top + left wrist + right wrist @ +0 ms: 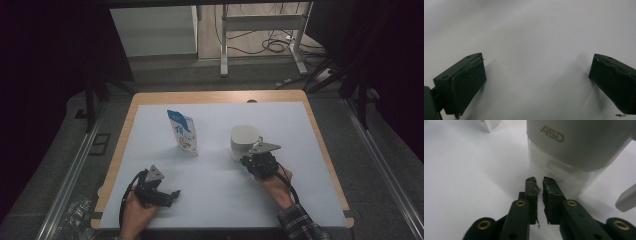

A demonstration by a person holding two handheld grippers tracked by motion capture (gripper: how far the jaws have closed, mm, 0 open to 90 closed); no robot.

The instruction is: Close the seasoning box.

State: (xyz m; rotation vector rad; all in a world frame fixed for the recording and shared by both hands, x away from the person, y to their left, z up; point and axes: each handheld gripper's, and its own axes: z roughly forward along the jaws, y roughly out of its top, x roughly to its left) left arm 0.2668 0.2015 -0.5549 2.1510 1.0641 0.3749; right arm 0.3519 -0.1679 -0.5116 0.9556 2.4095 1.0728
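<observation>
Nearest to me in the right gripper view are my right gripper's [539, 180] two black jaws, matte with brass rivets at the joints. They stand a narrow slit apart with nothing between them, the tips just short of the white jug [574, 152]. The jug is smooth and cylindrical: an opaque upper part lettered "ASD" in gold over a cloudy translucent base. Its top is cut off by the frame, and a pale curved piece at the right edge, perhaps its handle, is also cropped, so I cannot tell its shape.

From the high view, my left gripper [172, 194] lies well to the left of the jug [244, 141] and nearer to me, held in my left hand [136, 212]. In its own view the jaws stand wide apart over the bare white mat [534, 37], flat blocky pads with scuffed edges, both partly cropped.

Left of the jug stands a glossy blue-and-white pouch [183, 132], upright, its print too small to read. The mat covers a wooden table [215, 96]. Beyond it the room is dim, with cables [272, 44] on the floor.
</observation>
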